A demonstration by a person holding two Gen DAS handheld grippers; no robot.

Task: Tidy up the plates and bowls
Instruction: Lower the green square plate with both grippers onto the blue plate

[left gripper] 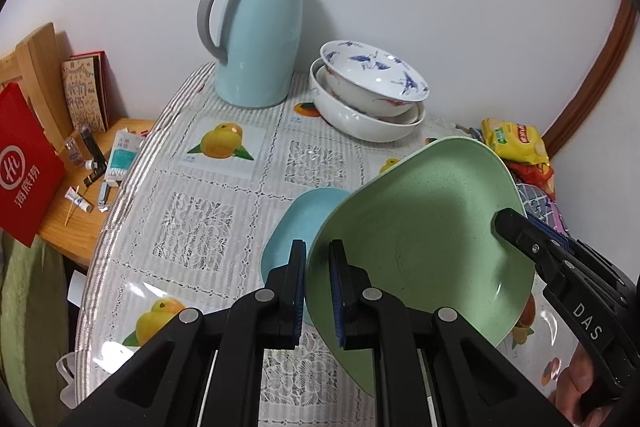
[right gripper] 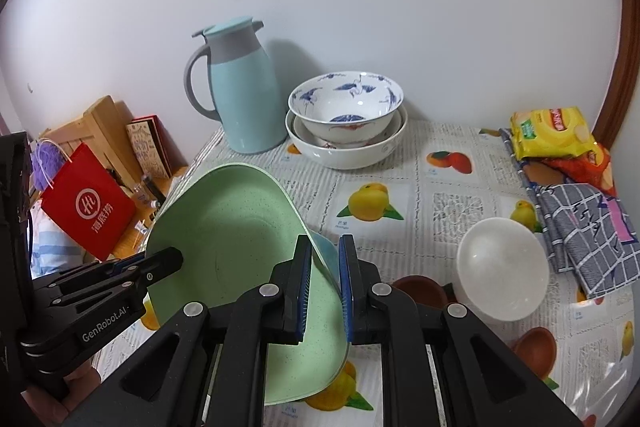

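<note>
The left gripper [left gripper: 318, 259] pinches the near-left rim of the green plate [left gripper: 420, 239], and the right gripper [right gripper: 325, 255] clamps its opposite rim, probably because 2 grips steady so wide a dish. It hangs tilted above the table [left gripper: 208, 211], partly over the blue plate [left gripper: 296, 223], likely its stacking spot. Farther right, the nested bowls [right gripper: 346, 131] sit by the wall, and a white bowl [right gripper: 502, 267] waits alone.

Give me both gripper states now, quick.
Left gripper: closed on the green plate rim.
Right gripper: closed on the opposite rim of the same plate.
</note>
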